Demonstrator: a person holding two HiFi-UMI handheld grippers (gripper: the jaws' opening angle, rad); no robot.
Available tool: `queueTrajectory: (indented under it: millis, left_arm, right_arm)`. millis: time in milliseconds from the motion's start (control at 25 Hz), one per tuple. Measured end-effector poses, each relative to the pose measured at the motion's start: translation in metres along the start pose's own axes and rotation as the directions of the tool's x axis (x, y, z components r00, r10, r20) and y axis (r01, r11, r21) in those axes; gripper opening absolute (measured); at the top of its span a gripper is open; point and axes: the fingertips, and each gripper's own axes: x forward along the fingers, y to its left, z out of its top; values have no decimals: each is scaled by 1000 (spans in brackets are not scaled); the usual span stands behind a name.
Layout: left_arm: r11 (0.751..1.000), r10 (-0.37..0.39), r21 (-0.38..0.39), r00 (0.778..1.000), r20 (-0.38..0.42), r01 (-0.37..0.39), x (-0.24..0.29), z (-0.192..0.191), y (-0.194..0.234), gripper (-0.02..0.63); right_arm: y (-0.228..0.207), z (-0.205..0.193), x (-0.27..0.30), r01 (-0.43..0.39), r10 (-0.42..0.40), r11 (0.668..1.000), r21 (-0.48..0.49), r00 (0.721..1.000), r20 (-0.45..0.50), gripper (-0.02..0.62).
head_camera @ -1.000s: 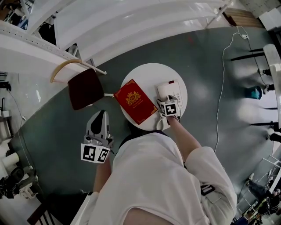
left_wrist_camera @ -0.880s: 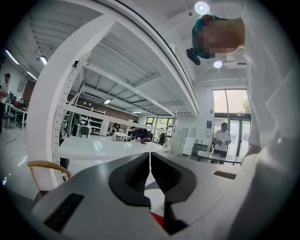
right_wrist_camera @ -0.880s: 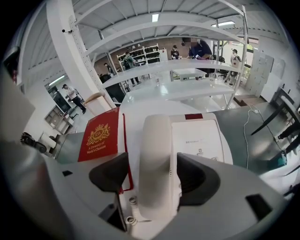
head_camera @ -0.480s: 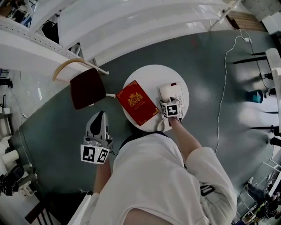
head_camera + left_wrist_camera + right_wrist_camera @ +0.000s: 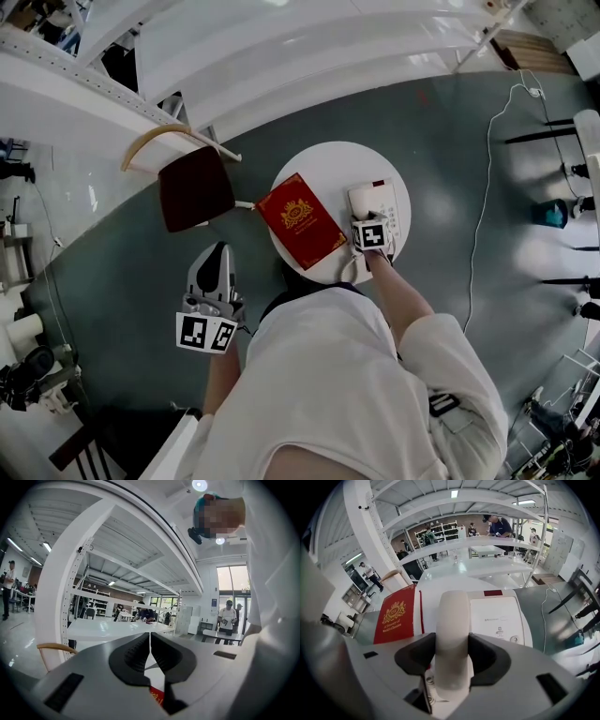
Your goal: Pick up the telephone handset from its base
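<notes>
Closing right tongs (image 5: 452, 657) on handset (image 5: 452, 620) | left tongs (image 5: 150, 654) clenched | round white table (image 5: 328, 156), grey floor (image 5: 441, 141)

I work in bright, even indoor light: ceiling lamps (image 5: 199, 484) and a strip light (image 5: 454, 493) glow overhead, and tall windows (image 5: 229, 581) burn white at the right of my left gripper view. In my head view the grey floor (image 5: 427, 202) carries pale patches of sheen, the round table (image 5: 328, 159) is nearly blown out, and shadows are soft. Both gripper views bend the straight shelf frame (image 5: 63, 588) into arcs and fade to black at the corners. The telephone handset (image 5: 452, 634), close to the lens, looks soft
</notes>
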Motion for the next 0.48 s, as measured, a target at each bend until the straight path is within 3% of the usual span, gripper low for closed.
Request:
queueTrajectory:
  millis: [480]
  left_arm:
    - [1000, -14, 5, 1000, 10, 14, -10, -1, -6, 25]
  right_arm:
    - [2, -1, -4, -19, 19, 999, 29, 1000, 0, 221]
